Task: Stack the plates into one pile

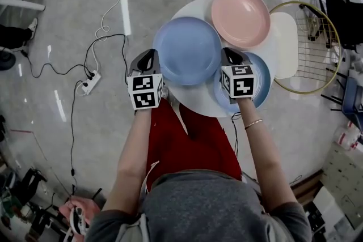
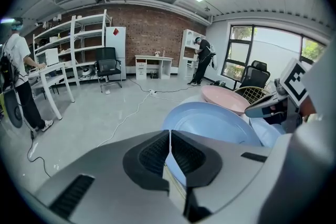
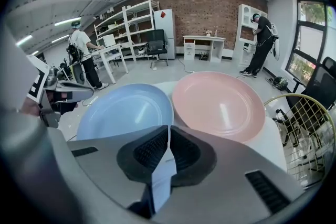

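Note:
A round white table [image 1: 190, 96] carries three plates. A blue plate [image 1: 187, 51] [image 2: 210, 120] [image 3: 126, 110] lies at its left. A pink plate [image 1: 241, 17] [image 2: 226, 97] [image 3: 220, 99] sits at the back right, touching it. A second blue plate [image 1: 262, 79] lies at the front right, partly hidden under my right gripper [image 1: 229, 54] [image 3: 168, 131]. That gripper hovers over this plate's left part, jaws shut and empty. My left gripper [image 1: 148, 55] [image 2: 169, 134] is beside the first blue plate's left rim, also shut with nothing between its pads.
A gold wire chair [image 1: 317, 48] with a cream seat [image 1: 283, 45] stands against the table's right side. A power strip [image 1: 89, 83] and cables lie on the floor at the left. Shelves, desks, office chairs and people stand far off in both gripper views.

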A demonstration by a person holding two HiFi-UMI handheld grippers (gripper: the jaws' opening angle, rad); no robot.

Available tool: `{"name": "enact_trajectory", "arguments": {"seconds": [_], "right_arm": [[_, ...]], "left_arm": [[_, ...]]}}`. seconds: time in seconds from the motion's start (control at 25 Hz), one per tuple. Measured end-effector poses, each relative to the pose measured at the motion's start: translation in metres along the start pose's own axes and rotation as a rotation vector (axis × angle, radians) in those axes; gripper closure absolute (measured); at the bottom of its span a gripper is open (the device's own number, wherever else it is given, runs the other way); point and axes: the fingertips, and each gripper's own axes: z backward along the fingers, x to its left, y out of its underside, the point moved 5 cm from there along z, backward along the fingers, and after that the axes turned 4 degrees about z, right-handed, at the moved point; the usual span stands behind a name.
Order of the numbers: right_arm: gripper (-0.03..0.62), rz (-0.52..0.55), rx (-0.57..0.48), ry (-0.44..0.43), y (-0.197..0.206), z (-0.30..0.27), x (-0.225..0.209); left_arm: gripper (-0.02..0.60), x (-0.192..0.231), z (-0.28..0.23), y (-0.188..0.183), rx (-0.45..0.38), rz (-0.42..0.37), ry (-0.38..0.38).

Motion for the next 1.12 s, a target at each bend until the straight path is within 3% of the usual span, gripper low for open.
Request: {"name": "enact_trajectory", "arguments": {"seconds": [0.2, 0.6, 1.12], "right_arm": [[0.562, -0.001, 0.038, -0.036, 0.002, -0.006, 0.004], [0.560, 0.014, 0.080, -0.020, 0.001, -0.017, 0.006], [0.534, -0.005, 0.153, -0.024, 0.009, -0.031, 0.005]], "left_arm": [[0.556, 0.001, -0.002, 0.003, 0.016, 0.010, -0.006], [0.457, 0.009, -0.013, 0.015, 0.082, 0.034, -0.017], [0.449, 0.010, -0.030, 0.024, 0.144, 0.073, -0.010]]}}
